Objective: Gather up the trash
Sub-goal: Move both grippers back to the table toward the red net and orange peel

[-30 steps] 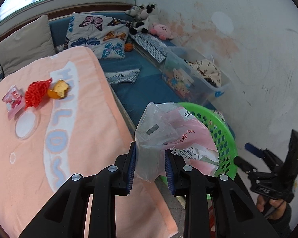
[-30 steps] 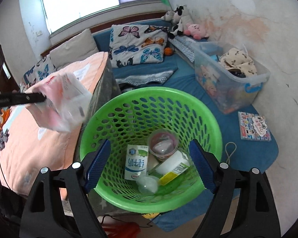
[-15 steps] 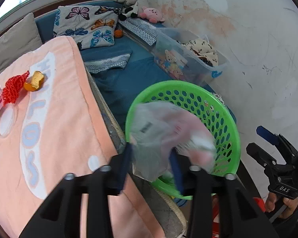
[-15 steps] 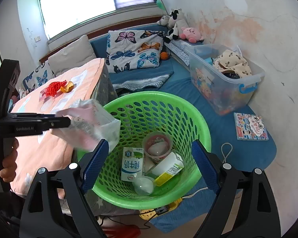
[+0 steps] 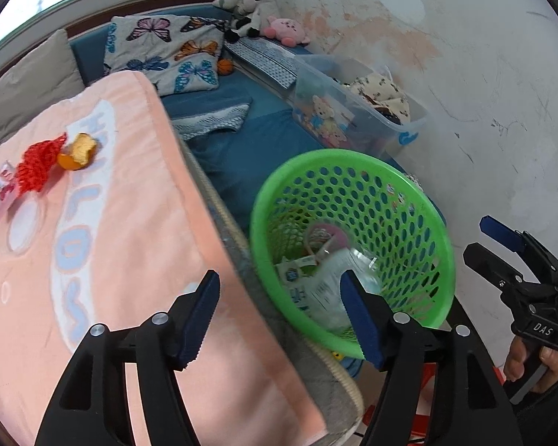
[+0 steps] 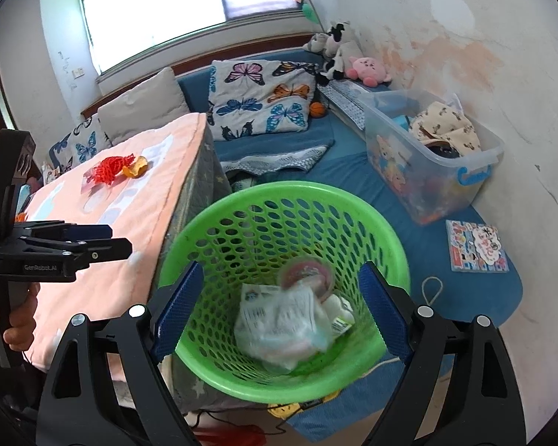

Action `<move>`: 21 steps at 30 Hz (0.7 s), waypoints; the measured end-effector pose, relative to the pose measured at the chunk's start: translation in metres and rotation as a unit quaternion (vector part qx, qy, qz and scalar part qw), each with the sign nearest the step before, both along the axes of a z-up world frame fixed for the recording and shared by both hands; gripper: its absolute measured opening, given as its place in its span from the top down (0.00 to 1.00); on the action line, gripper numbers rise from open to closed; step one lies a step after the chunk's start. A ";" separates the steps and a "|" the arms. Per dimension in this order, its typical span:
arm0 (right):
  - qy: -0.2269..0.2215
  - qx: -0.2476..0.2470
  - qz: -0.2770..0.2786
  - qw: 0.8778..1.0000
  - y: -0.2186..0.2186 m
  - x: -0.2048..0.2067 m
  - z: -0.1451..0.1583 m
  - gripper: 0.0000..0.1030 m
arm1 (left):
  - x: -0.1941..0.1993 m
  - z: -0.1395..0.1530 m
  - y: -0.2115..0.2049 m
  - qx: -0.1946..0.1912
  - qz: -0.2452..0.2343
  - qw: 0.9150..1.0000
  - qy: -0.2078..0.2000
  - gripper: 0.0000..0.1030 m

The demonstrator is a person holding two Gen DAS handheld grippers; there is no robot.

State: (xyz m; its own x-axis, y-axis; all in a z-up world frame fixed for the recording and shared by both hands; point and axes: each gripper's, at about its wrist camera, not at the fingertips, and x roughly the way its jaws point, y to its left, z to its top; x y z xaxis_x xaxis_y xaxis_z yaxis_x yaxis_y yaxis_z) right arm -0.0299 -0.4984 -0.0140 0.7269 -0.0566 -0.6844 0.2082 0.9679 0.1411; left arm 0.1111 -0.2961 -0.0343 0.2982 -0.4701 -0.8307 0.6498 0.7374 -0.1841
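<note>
Your left gripper is opening with nothing between its jaws; the plastic bag lies in the green basket; your right gripper stands wide, empty.

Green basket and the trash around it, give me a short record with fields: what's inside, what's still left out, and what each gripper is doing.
basket: green basket, on the floor beside the peach blanket
inside: plastic bag, blurred, on a pink cup and cartons
left out: red net, orange peel, pink wrapper on the blanket
left gripper: opening, nothing between its fingers
right gripper: open, empty, over the basket
</note>
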 end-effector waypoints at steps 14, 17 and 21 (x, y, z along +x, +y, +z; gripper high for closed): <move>-0.013 -0.005 0.088 0.996 0.065 0.074 0.025 0.16 | 0.059 0.035 0.100 0.005 0.114 0.993 -0.041 0.33; -0.017 -0.004 0.108 0.994 0.082 0.093 0.032 0.16 | 0.078 0.044 0.124 0.002 0.146 0.988 -0.047 0.33; -0.019 -0.007 0.135 0.991 0.106 0.120 0.041 0.16 | 0.106 0.052 0.153 0.002 0.178 0.983 -0.052 0.33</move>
State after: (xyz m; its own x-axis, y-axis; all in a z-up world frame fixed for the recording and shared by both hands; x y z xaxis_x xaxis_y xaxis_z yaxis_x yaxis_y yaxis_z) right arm 0.0906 -0.3922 0.0265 0.7420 0.1350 -0.6566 -0.0643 0.9893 0.1307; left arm 0.2168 -0.1434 0.0175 0.5264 -0.3176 -0.7887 0.3650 0.9222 -0.1277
